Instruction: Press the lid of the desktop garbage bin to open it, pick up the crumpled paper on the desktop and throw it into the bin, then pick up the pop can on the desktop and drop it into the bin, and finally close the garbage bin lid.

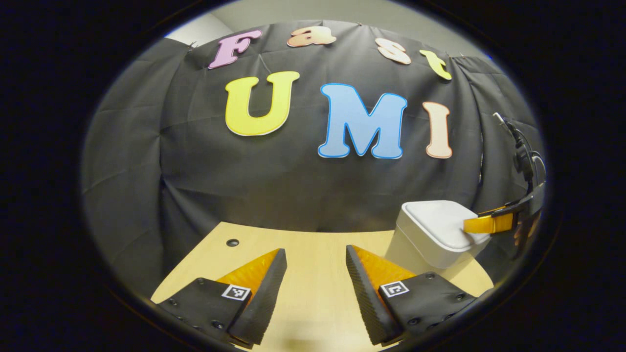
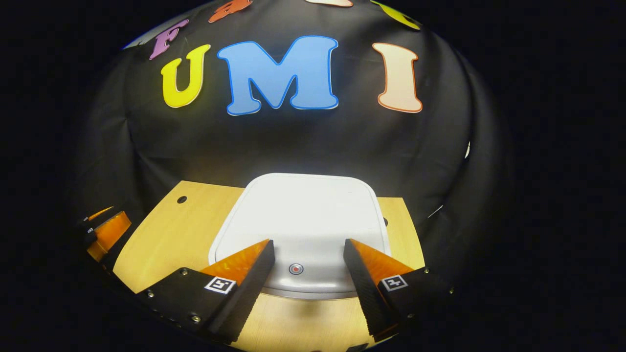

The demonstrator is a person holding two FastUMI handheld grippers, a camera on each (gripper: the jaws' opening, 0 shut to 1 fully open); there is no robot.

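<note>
Fingers of right gripper (image 2: 309, 249) spread apart, gripping nothing, poised over near edge of white square plastic bin lid (image 2: 301, 215); small round button (image 2: 296, 268) sits between the tips. Lid closed on the bin (image 1: 430, 242). Left gripper (image 1: 315, 259) also spread, empty, above light wooden desk (image 1: 313, 293); bin ahead-right of its fingers.

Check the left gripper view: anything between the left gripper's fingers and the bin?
Nothing. In the left gripper view, only bare table runs from the open left gripper to the white bin; the right gripper sits at the bin's lid.
</note>
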